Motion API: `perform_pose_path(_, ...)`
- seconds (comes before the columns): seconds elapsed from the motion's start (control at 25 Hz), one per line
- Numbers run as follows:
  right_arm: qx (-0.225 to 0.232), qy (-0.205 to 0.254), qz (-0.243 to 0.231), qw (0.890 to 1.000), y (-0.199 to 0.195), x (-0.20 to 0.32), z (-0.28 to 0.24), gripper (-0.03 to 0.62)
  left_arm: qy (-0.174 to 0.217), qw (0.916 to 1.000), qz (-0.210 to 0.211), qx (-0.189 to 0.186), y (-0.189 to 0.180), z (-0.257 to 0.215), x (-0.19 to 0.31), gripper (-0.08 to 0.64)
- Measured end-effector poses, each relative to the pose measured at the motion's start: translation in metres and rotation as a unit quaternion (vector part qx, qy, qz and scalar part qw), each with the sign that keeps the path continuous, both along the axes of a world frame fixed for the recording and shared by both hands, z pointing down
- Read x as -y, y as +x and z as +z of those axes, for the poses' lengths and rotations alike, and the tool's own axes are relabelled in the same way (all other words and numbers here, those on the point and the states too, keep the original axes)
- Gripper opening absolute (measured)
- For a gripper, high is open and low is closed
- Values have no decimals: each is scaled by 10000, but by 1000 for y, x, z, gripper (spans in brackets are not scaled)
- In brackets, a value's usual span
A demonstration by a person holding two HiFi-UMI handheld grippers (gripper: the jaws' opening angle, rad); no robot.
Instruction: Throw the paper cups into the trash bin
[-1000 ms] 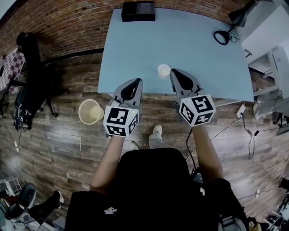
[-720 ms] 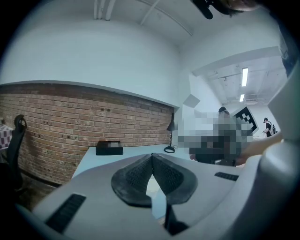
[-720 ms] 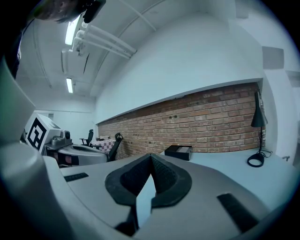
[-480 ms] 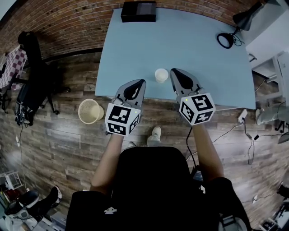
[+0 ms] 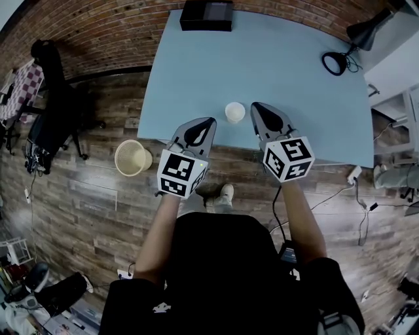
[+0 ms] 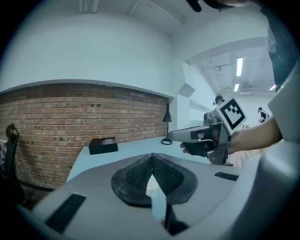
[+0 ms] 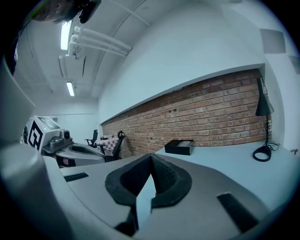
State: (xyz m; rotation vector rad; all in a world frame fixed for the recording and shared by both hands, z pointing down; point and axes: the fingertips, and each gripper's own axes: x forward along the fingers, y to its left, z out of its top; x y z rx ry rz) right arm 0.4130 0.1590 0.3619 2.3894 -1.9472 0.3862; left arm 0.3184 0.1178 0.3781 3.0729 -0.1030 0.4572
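Note:
A single white paper cup [image 5: 235,112] stands upright near the front edge of the light-blue table [image 5: 275,59]. My left gripper [image 5: 209,121] is shut and empty, its tip over the table edge just left of the cup. My right gripper [image 5: 256,106] is also shut and empty, close beside the cup on its right. In the left gripper view the pads [image 6: 140,174] meet with nothing between them, and the right gripper [image 6: 206,137] shows ahead. The trash bin [image 5: 132,158], a pale woven basket, stands on the wooden floor left of the table's front corner.
A black box [image 5: 207,14] sits at the table's far edge and a black desk lamp [image 5: 338,63] at its right. A brick wall [image 7: 211,112] runs behind the table. Chairs [image 5: 49,111] stand on the floor at the left. White cabinets [image 5: 393,98] flank the right.
Both grippers have moved a little forward over the table's front edge, coming alongside the cup. Their jaws stay shut. The cup has not moved.

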Motion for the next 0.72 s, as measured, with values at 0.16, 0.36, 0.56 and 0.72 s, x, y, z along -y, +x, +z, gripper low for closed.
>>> perform_pose_path(0.16, 38, -30, 63, 10000, 4, 4, 4, 3, 78, 9993, 347, 110, 6, 8, 3, 8)
perform_pose_path(0.36, 44, -135, 259, 9996, 9, 6, 12, 3, 54, 9980, 597, 199, 13, 18, 13, 8)
perform_pose_path(0.56, 59, -252, 479, 9985, 22, 4, 17, 3, 155, 9943, 949, 466, 32, 36, 15, 8)
perform_pose_path(0.72, 111, -299, 777, 9965, 33, 4, 20, 3, 142, 9872, 1408, 735, 45, 54, 13, 8)
